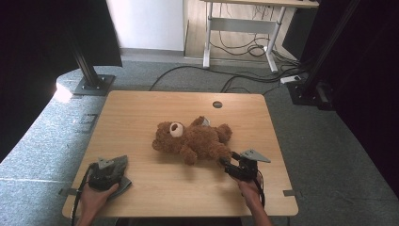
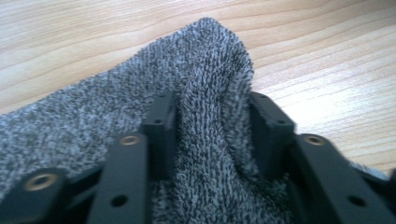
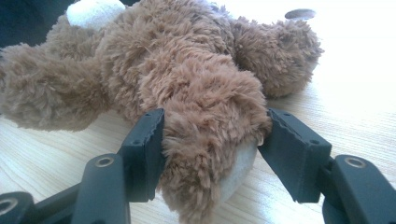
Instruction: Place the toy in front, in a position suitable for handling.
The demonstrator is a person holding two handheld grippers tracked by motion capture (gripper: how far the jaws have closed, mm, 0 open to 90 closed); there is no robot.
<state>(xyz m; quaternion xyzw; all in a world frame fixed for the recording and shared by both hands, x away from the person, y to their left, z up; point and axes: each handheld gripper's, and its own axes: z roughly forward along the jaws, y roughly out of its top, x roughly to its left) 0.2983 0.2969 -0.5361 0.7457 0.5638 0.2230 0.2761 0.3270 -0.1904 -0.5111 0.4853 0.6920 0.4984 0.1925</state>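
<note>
The left hand-held gripper (image 1: 109, 170) sits near the table's (image 1: 141, 108) front-left corner, about seven o'clock from the table's middle, its jaws pinching a raised fold of a grey towel (image 2: 201, 93) that lies flat on the wood beneath it. The right hand-held gripper (image 1: 229, 165), at about five o'clock, has its jaws spread around one leg of the brown teddy bear (image 1: 193, 139), pads touching the fur on both sides, so it looks clamped on the leg. The bear lies on its back at the table's centre, head towards nine o'clock. A round cable hole (image 1: 217, 104) sits at twelve o'clock.
</note>
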